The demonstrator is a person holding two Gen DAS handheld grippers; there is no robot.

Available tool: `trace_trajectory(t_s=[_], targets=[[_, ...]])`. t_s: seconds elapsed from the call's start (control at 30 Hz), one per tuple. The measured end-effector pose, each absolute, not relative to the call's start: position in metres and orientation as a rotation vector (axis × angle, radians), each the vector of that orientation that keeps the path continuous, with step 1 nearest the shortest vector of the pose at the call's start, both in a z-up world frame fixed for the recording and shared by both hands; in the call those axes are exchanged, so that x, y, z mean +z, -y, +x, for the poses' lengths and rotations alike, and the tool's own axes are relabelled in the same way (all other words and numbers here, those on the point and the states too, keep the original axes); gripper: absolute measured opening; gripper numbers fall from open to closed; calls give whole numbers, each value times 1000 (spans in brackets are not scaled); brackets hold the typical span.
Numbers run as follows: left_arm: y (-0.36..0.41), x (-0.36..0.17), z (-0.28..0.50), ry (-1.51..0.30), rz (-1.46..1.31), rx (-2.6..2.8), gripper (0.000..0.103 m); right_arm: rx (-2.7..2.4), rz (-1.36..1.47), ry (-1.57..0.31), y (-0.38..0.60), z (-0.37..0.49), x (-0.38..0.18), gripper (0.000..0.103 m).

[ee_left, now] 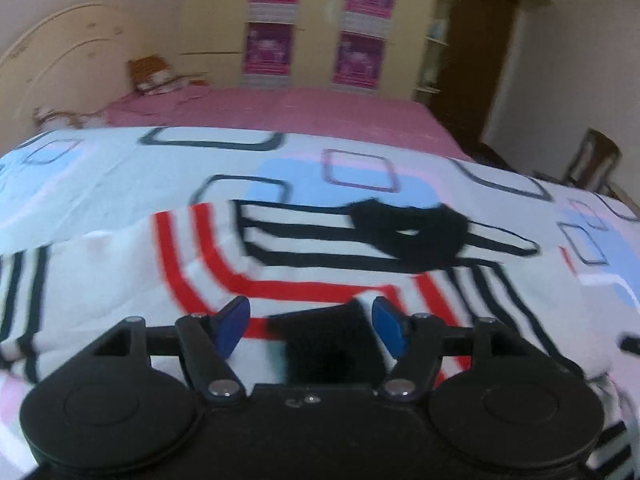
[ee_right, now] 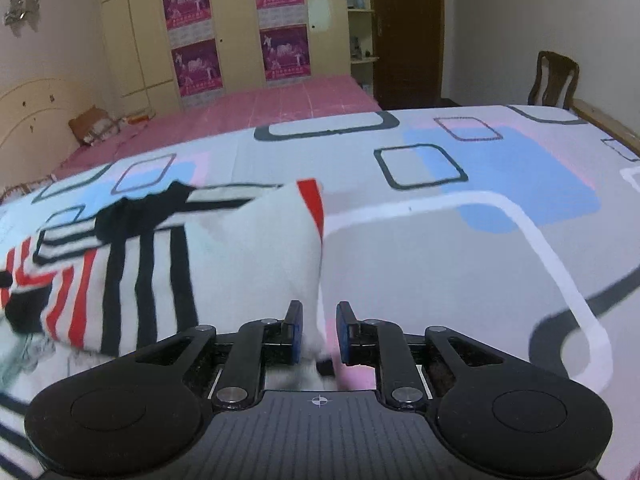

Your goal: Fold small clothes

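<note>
A home bedroom. Bed with pink sheet (ee_right: 280, 108) and curved cream headboard (ee_right: 28, 120) along the left wall. Nearer, a white bedcover printed with blue, pink and grey squares (ee_right: 480, 208). Tall beige wardrobe (ee_right: 236, 20) bearing four purple posters (ee_right: 285, 53). Dark brown wooden door (ee_right: 408, 32); wooden chair (ee_right: 554, 80) at the cover's far right edge. Glass wall lamp (ee_right: 22, 4).

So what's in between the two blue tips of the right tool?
A white edge of the striped shirt hangs between the right tool's blue tips; the right wrist view shows it.
</note>
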State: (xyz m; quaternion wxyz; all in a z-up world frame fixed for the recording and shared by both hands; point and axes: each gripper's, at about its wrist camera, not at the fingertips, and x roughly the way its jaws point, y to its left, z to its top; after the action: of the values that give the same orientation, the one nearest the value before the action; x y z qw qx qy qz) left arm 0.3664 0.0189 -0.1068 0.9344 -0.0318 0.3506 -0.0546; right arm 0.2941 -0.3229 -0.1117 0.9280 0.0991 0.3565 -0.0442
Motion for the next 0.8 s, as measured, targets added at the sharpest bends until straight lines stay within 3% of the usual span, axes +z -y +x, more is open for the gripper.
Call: trace_trajectory(t_s=[0.1,0.13,0.17,0.57,0.63,0.67,0.73,0.8], targets=[[-2,-112,370,-729,-43,-167,64,-72,212,-735,324,316,-114,30],[3,-115,373,-734,-38,-176,64,-70,210,-733,324,323,-116,48],[6,-119,376,-740,-33,-180,64,-70,209,-724,323,330,-117,59],[-2,-151,386,-819,-14,-148,62,-59,200,-741,335,419,-148,58],[-2,-152,386,-815,-10,-147,62,-63,222,-747,341,429,-153,46],[-1,-152,386,-813,-7,-147,62,-56,252,-757,344,433,-155,31],[-1,-152,386,-811,0,-147,62,-68,290,-758,348,437,-157,29],[-1,-152,387,-815,-2,-146,62,-69,275,-750,347,436,-156,16]])
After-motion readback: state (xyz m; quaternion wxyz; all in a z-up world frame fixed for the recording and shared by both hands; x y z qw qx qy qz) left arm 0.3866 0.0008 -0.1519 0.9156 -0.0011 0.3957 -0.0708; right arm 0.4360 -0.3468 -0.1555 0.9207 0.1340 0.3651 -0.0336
